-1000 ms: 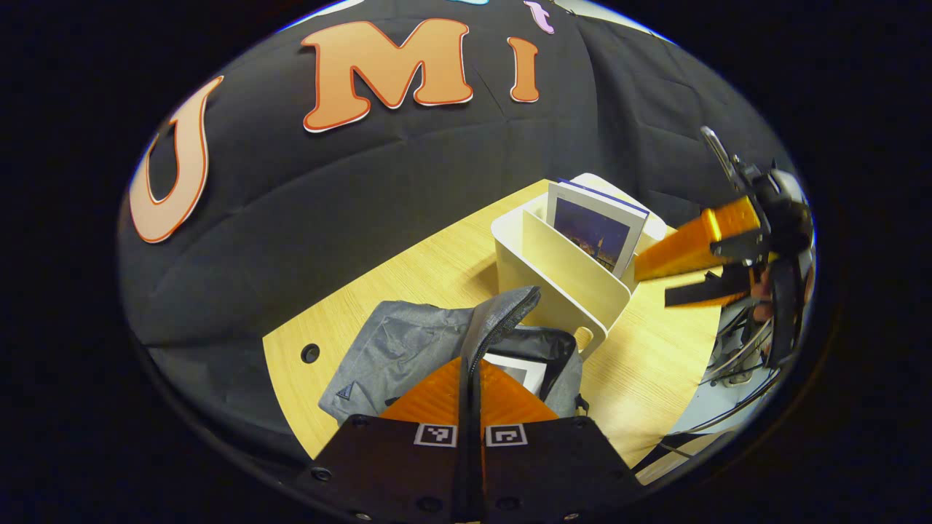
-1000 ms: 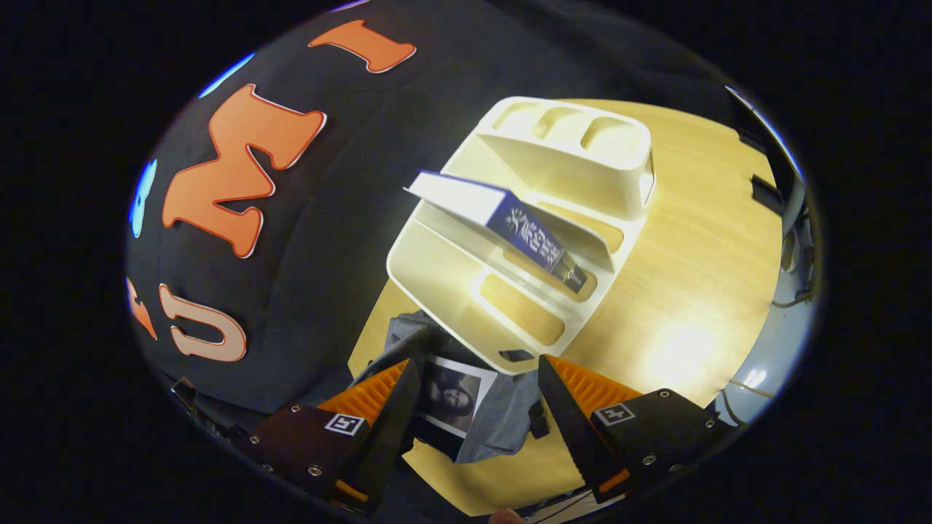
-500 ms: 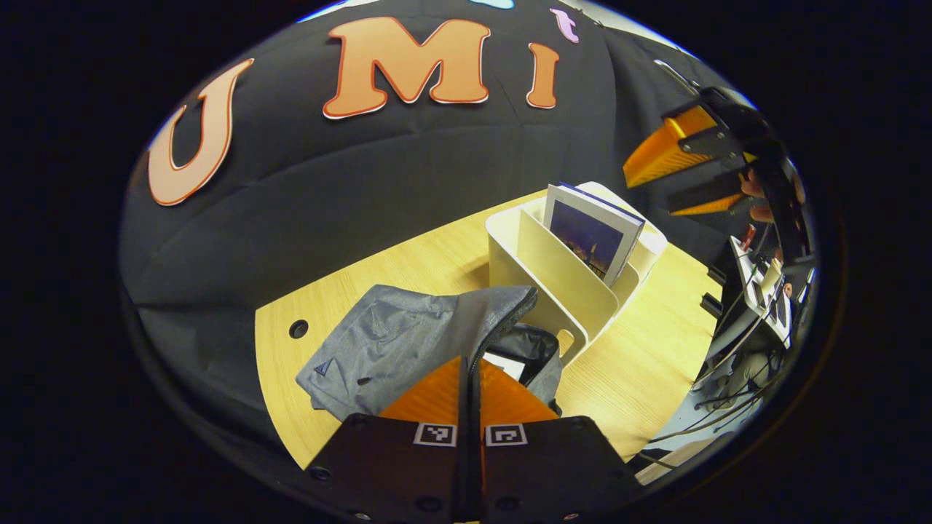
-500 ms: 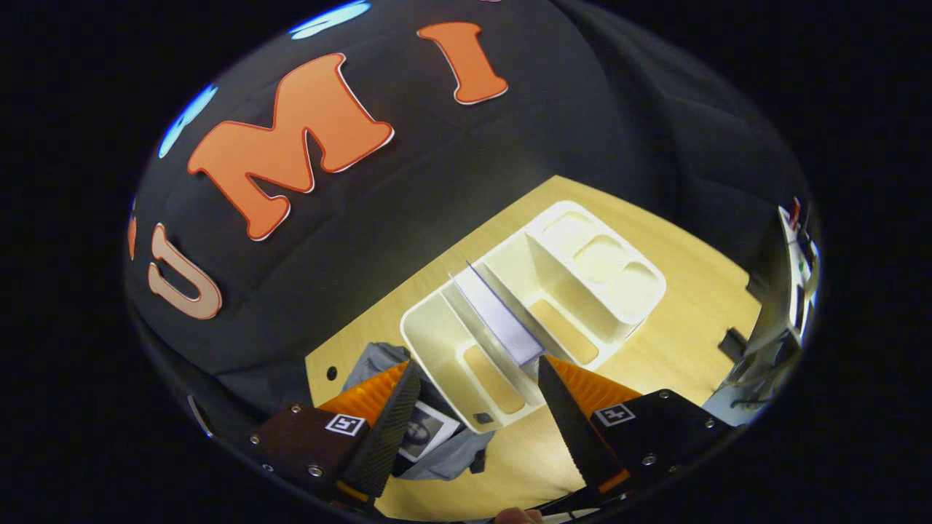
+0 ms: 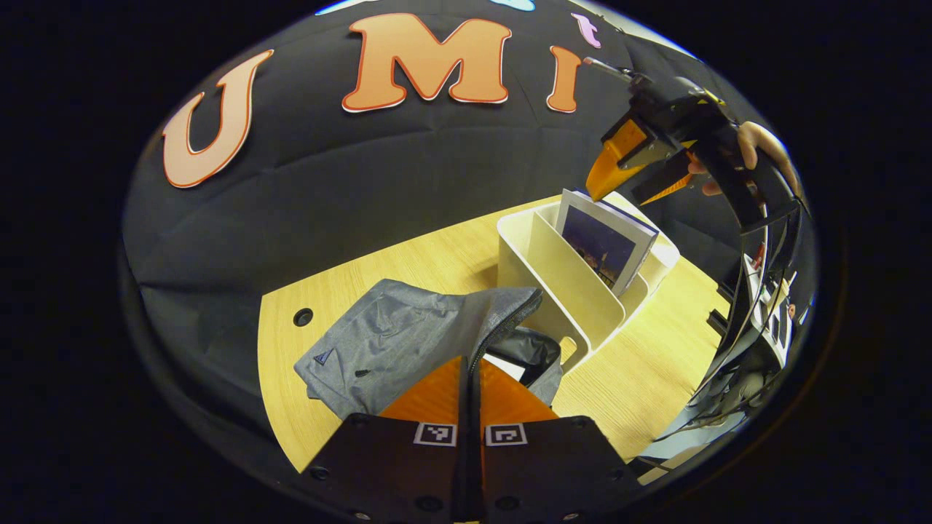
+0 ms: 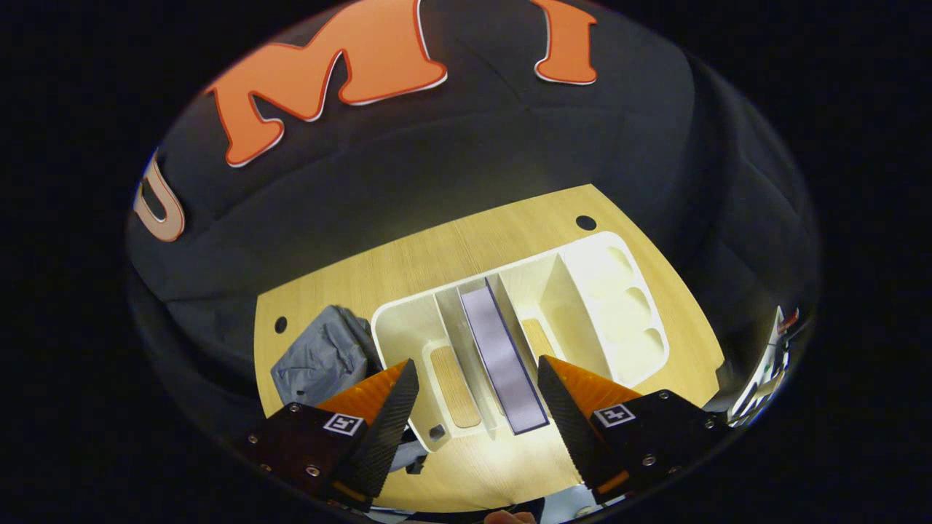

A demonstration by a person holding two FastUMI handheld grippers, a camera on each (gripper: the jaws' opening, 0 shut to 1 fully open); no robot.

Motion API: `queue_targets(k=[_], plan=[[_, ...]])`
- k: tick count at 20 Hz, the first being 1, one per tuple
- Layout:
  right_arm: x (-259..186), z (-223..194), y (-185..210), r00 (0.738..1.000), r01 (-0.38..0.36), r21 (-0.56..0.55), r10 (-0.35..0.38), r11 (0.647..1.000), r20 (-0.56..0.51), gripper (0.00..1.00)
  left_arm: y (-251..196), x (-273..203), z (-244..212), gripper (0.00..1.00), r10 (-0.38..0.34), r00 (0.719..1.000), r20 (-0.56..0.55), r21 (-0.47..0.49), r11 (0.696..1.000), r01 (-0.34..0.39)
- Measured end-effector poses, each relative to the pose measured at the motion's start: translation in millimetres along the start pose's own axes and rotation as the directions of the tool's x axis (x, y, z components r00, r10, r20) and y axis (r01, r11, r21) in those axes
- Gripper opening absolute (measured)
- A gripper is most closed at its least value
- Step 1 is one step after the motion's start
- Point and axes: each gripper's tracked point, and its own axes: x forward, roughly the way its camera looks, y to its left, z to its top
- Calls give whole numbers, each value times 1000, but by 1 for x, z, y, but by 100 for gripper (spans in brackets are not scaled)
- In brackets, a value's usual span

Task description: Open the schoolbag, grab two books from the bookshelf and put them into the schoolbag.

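My right claw point(image 6: 477, 397) hangs above the shelf point(image 6: 408, 327) with its jaws wide, nothing between them, and the book point(image 6: 502, 356) sits straight below the gap, so I am lined up on its top edge. In the left gripper view the same claw point(image 5: 632, 175) shows just above the book's point(image 5: 604, 244) upper corner, and whether a fingertip already touches it I cannot tell; a hand point(image 5: 757, 145) holds it from behind. The book stands on edge in a middle slot of the shelf, leaning against a divider, spine and page block facing up. I judge it a thin paperback: light, fairly stiff along the spine, but likely to flex and fan open if pinched on the page side alone. The cover looks glossy, so it may slide between the pads. I would straddle the top edge near the spine, pinch across both covers, and lift straight up to clear the dividers. My left claw point(image 5: 470, 378) is closed tight on the bag's point(image 5: 386, 349) zipper edge, holding the flap up beside the shelf's near end. The bag is soft grey cloth and will sag if released; its mouth gapes, with something pale, seemingly another book point(image 5: 510, 366), inside. The table point(image 5: 437, 266) carries both bag and shelf.
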Motion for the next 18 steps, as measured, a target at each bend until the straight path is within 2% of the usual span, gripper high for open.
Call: queue_targets(k=[2,9,15,16,17,18], plan=[[14,4,-13,998,57,-46,-58,997,-12,99,1,2,-1,0,11,1000,-5,-17,1000,-11],[47,1,-13,994,12,-85,-21,996,-106,97,-2,12,-5,1,33,999,-35,-47,998,-34],[65,-8,-13,988,-16,-128,-4,992,-152,64,-4,16,-6,0,48,997,-55,-48,998,-51],[66,-8,-12,988,-18,-125,-1,992,-154,43,-3,18,-5,0,53,997,-56,-47,997,-55],[69,-9,-8,987,-32,-117,13,993,-158,37,-2,17,-6,0,58,997,-58,-47,997,-61],[67,-7,-7,988,-35,-124,16,992,-157,48,-1,17,-7,0,61,997,-57,-47,997,-63]])
